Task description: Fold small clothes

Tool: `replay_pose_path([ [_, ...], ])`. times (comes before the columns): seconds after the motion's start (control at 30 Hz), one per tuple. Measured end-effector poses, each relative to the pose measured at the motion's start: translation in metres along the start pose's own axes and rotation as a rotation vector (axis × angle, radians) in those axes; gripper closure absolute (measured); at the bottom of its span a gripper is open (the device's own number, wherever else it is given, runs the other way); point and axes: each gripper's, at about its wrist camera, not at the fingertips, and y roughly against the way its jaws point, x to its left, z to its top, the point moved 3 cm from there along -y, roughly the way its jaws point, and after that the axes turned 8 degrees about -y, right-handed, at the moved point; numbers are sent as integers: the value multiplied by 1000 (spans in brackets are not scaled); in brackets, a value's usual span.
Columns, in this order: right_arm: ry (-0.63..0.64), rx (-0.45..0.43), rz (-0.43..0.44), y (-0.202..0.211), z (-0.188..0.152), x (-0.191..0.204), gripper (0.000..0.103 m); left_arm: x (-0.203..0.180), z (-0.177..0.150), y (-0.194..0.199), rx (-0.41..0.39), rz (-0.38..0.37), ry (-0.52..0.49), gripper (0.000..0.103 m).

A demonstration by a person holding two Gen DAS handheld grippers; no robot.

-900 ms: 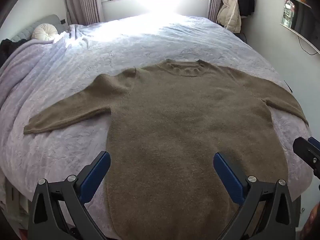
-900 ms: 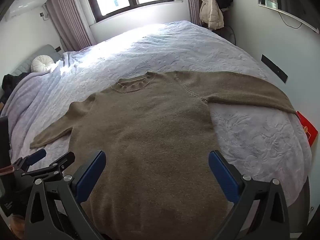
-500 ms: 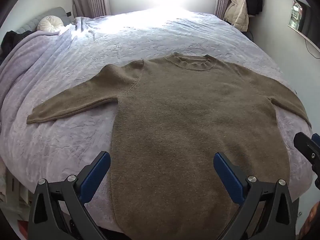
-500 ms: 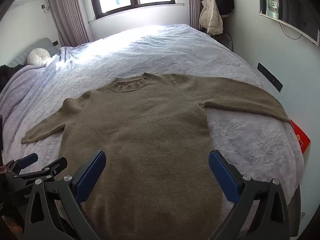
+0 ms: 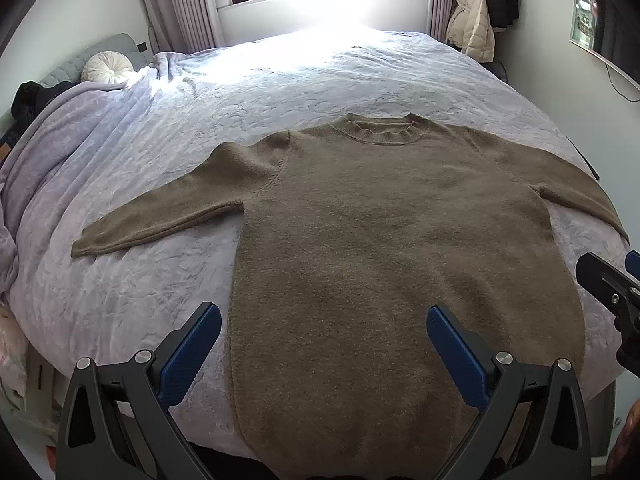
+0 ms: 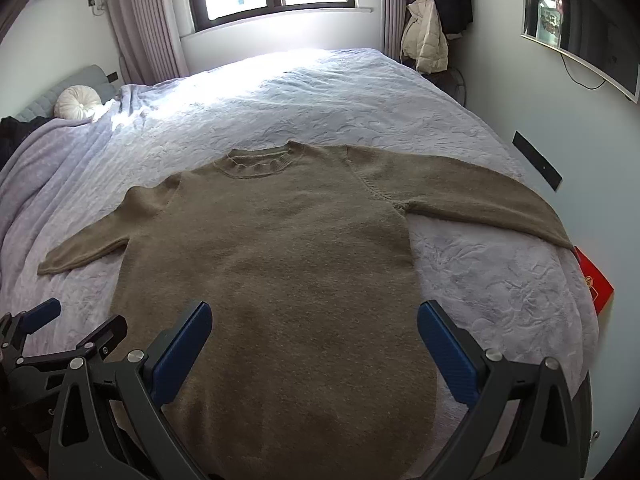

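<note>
An olive-brown knitted sweater point(image 5: 384, 240) point(image 6: 280, 264) lies flat on the bed, front up, collar toward the window and both sleeves spread out sideways. Its hem hangs at the near bed edge. My left gripper point(image 5: 323, 344) hovers open above the lower left part of the body, blue pads wide apart and empty. My right gripper point(image 6: 314, 338) is open too, above the lower middle of the body, holding nothing. Each gripper shows at the other view's edge: the right gripper point(image 5: 612, 296) and the left gripper point(image 6: 60, 340).
The bed point(image 5: 320, 80) carries a lilac quilted cover; a round white cushion point(image 5: 107, 66) lies at its head, left. Coats point(image 6: 430, 40) hang by the window. A wall screen point(image 6: 576, 20) and a red box point(image 6: 594, 284) are on the right.
Both grippers have drawn back and tilted up a little, so the sweater sits lower in view and more of the window shows. The sweater has not moved; both jaws stay wide.
</note>
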Motion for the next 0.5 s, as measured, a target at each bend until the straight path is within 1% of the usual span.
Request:
replay_pose_path([
  [0.1,-5,-1,1,1,-1,-1,1,-3,-1,1,3,12,-11,0],
  [0.5,-12,-8,0,3,1,-7,1,-9,1,4,2,10,-22,0],
])
